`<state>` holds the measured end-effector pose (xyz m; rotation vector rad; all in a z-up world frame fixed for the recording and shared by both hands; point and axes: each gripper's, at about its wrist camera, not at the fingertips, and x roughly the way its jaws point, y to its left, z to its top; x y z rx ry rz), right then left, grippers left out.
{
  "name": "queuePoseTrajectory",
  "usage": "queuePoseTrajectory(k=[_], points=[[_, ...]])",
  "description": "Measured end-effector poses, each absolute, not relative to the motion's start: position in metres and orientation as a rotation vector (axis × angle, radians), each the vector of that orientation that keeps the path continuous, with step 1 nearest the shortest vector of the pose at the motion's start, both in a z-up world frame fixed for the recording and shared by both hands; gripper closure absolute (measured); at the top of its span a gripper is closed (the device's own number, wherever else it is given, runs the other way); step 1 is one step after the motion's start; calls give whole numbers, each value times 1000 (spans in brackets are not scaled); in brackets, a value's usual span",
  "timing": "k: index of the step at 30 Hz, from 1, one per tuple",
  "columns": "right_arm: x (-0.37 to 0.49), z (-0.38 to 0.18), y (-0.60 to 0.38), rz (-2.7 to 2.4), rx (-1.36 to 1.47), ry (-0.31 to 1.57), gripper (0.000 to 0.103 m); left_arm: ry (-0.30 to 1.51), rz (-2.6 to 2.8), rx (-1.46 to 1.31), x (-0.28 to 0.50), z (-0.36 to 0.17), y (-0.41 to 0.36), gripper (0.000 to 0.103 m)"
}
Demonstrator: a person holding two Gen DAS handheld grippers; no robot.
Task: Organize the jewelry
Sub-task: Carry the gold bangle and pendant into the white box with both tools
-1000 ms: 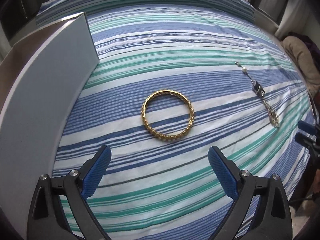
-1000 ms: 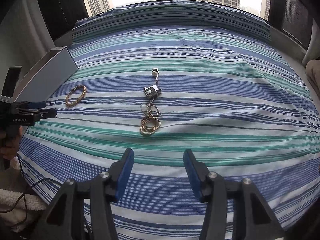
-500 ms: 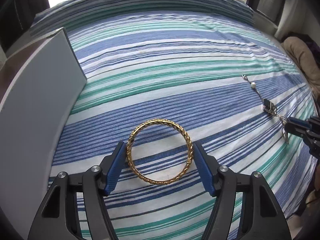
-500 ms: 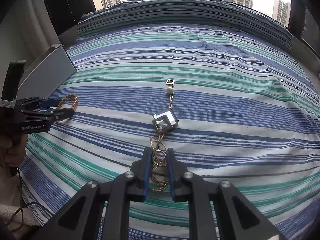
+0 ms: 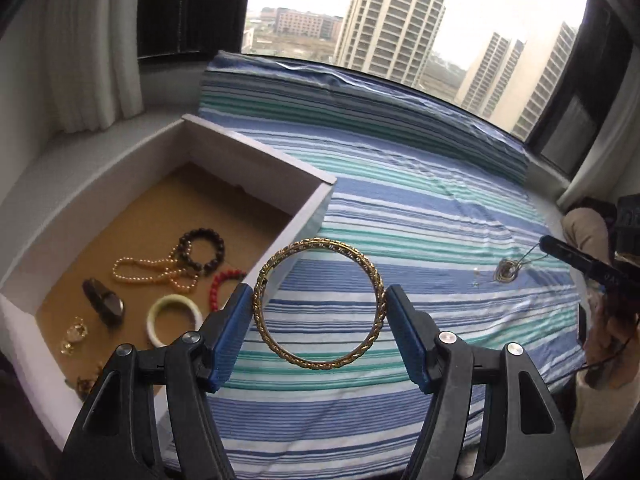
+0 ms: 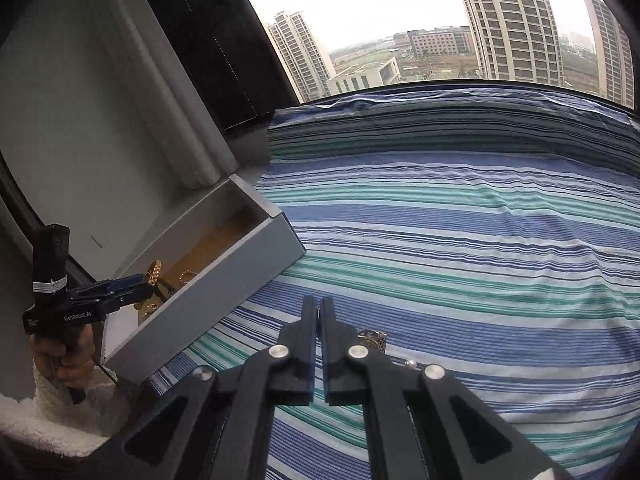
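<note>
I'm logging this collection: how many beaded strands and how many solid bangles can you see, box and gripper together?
Beaded strands: 3 (dark beads, golden beads, red beads)
Solid bangles: 2 (pale bangle, gold bangle)
Total: 5

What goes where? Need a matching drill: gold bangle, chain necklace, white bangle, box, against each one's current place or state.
Things:
1. gold bangle
2. chain necklace
3. white bangle
4. box

Places or states:
a. lies on the box floor
b. clamped across the left hand-held gripper
c. pinched by the right hand-held gripper
d. open, with a brown floor

Pairs: 1-b, 2-c, 3-a, 4-d.

Both hand-held grippers' jaws have just been closing, each with its piece between them.
</note>
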<state>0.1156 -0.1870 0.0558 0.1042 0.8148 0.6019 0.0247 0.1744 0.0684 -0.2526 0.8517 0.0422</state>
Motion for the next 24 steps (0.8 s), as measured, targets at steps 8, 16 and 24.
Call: queuePoseTrajectory(k=[8,16,24], points=[[145,135,-63,902,83,683,101,854,343,-293,-2,81,286,34],[204,105,63,1024,58,787,101,963,443,-362,1,12,327,34],[261,-6,137,910,-127,936,100,1033,524,-354,9,-36,323,32]])
